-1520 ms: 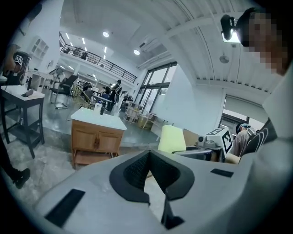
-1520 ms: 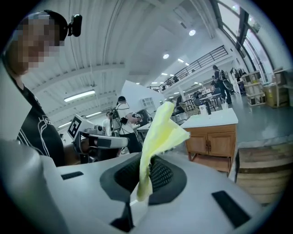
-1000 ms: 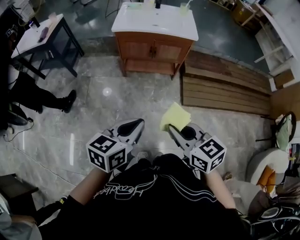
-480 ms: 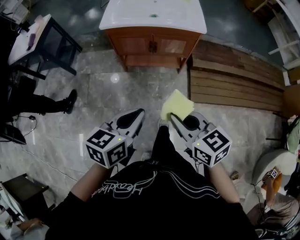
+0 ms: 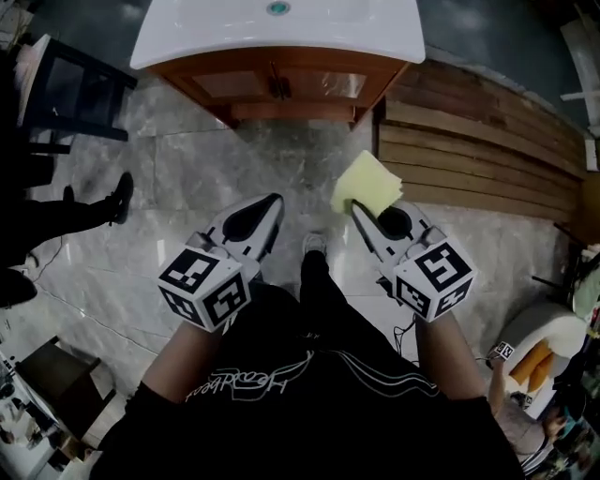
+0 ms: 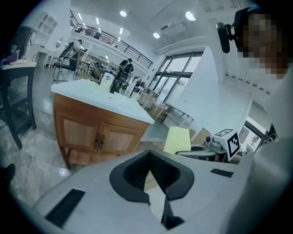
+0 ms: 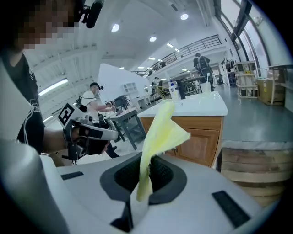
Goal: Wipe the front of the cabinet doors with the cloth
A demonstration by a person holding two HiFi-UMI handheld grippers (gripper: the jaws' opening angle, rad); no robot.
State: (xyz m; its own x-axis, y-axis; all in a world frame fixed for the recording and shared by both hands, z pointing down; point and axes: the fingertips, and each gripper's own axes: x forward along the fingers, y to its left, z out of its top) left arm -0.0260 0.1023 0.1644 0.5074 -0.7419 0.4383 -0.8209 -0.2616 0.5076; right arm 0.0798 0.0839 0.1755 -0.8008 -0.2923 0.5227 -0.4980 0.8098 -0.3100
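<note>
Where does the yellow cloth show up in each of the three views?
Head view: cloth right of centre, pinched in the right hand-held gripper.
Left gripper view: cloth right of centre, to the right of the cabinet.
Right gripper view: cloth mid-frame, rising from between the jaws.
Shared landmark: the wooden cabinet with its white top, in all three.

Pale yellow cloth (image 5: 367, 184); orange-brown wooden cabinet doors (image 5: 281, 85) under a white countertop (image 5: 281, 26); grey marbled floor (image 5: 187, 206).
</note>
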